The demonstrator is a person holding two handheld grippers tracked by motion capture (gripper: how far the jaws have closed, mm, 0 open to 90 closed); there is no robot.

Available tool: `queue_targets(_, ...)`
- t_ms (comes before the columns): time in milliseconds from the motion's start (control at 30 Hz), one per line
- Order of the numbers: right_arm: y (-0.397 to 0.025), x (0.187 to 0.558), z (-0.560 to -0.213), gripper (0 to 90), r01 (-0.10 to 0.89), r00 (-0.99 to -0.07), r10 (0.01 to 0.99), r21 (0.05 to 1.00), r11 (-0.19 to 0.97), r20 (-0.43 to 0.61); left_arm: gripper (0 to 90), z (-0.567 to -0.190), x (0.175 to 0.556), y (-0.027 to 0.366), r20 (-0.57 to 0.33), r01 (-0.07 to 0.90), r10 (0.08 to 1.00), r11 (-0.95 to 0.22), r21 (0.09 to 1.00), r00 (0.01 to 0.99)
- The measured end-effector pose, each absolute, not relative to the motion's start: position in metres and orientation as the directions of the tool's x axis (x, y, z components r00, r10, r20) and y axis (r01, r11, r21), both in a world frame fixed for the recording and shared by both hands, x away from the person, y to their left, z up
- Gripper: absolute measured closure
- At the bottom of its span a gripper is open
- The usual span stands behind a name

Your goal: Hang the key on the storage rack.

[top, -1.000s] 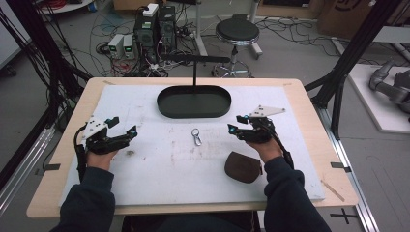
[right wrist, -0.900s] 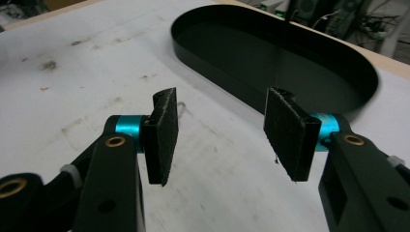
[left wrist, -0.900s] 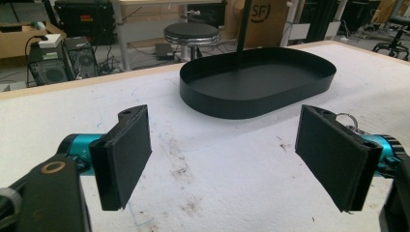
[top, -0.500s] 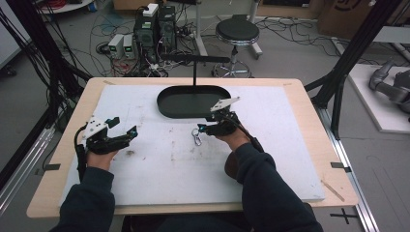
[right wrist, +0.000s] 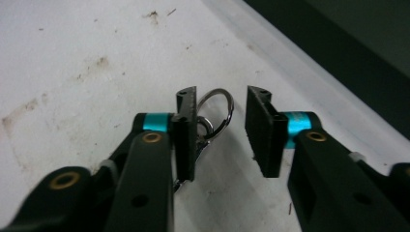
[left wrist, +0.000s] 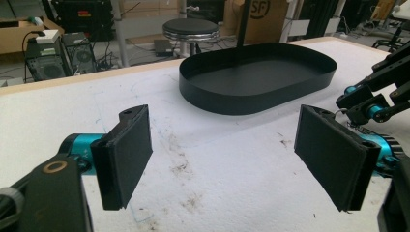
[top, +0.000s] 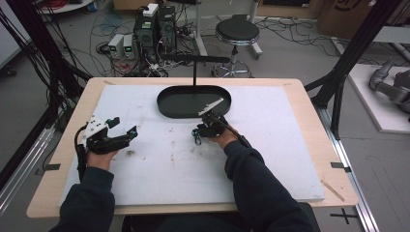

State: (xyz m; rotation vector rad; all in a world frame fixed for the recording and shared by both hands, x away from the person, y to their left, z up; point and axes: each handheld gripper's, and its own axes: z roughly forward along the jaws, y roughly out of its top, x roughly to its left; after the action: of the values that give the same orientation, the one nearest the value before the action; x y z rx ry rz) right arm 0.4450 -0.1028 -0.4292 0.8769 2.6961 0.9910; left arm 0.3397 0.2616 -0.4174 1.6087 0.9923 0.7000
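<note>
1. Resting low at the near left of the white foam mat (top: 270, 159), the left gripper (top: 124, 133) lies in the person's left hand (top: 100, 157); in the left gripper view its two black pads (left wrist: 128, 154) stand wide apart with only stained mat between them.
2. Farther in, near the middle of the mat, the right gripper (top: 198, 133) is tipped down over a small metal key ring (top: 197, 140).
3. In the right gripper view the jaws of the right gripper (right wrist: 221, 126) are part-way spread, one on each side of the key ring (right wrist: 218, 108), which lies flat on the mat. The ring's loop sits against the left pad (right wrist: 186, 130) and stands clear of the right one, so it is bracketed but not pinched.
4. A smaller clasp (right wrist: 203, 126) joined to the ring lies beside the left pad; its lower part is hidden behind that pad.
5. Just beyond the right gripper stands a black oval tray (top: 170, 107), near the key ring but not touching it. In the left gripper view the tray (left wrist: 232, 94) has a low upright wall.
6. A thin black post (top: 194, 73) rises at the tray's far edge, carrying a dark crossbar (top: 196, 58).
7. Past the wooden table (top: 300, 96), a round black stool (top: 237, 31) stands on the floor among cables.
</note>
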Motion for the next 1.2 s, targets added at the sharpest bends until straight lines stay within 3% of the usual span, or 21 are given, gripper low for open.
queue_targets(200, -0.105, 0.445, -0.429, 80.4, 0.467, -0.835, 0.546, 0.615, 0.636, 0.069, 21.2, -0.418, 0.34, 0.262, -0.049, 0.25, 0.876, -0.083, 0.965, 0.48)
queue_targets(500, -0.106, 0.44, -0.426, 88.3, 0.415, -0.87, 0.492, 0.596, 0.688, 0.037, 22.0, -0.418, 0.339, 0.263, -0.05, 0.251, 0.881, -0.079, 0.965, 0.47)
queue_targets(900, -0.115, 0.438, -0.422, 88.8, 0.418, -0.865, 0.501, 0.579, 0.7, 0.019, 22.5, -0.418, 0.34, 0.263, -0.053, 0.255, 0.882, -0.077, 0.964, 0.468)
queue_targets(1200, -0.119, 0.435, -0.413, 90.0, 0.362, -0.876, 0.481, 0.621, 0.695, -0.028, 22.8, -0.418, 0.34, 0.264, -0.052, 0.258, 0.883, -0.08, 0.963, 0.467)
